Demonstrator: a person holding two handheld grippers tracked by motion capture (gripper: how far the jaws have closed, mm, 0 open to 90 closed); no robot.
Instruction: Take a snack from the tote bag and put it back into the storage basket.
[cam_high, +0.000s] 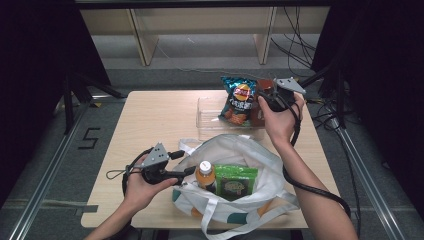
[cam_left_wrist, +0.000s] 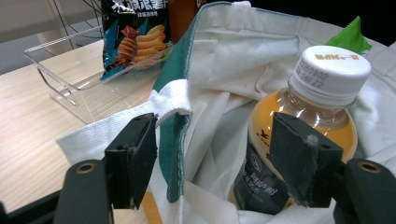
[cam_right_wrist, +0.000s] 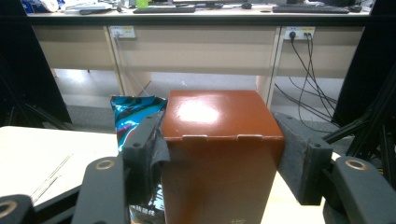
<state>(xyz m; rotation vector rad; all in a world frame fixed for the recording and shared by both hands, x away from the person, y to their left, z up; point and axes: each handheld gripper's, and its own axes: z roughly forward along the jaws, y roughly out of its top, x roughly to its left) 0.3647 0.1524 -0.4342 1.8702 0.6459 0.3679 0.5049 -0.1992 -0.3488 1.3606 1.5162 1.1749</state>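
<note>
A white tote bag (cam_high: 260, 160) with green trim lies open at the table's front; inside it are an orange drink bottle (cam_high: 205, 175) with a white cap and a green packet (cam_high: 235, 181). My left gripper (cam_high: 186, 163) is open at the bag's left rim. In the left gripper view the trimmed rim (cam_left_wrist: 175, 126) hangs loose between the jaws, and the bottle (cam_left_wrist: 308, 102) stands behind the right one. My right gripper (cam_high: 265, 97) is shut on an upright brown box (cam_right_wrist: 219, 163), one pad against each side. A blue chip bag (cam_high: 237, 100) leans just left of the box.
A clear plastic tray (cam_high: 207, 120) sits behind the tote, with the chip bag at its right end. The wooden table (cam_high: 150, 120) has bare room on its left half. Beyond the far edge stand a desk's legs and loose cables (cam_right_wrist: 303, 88).
</note>
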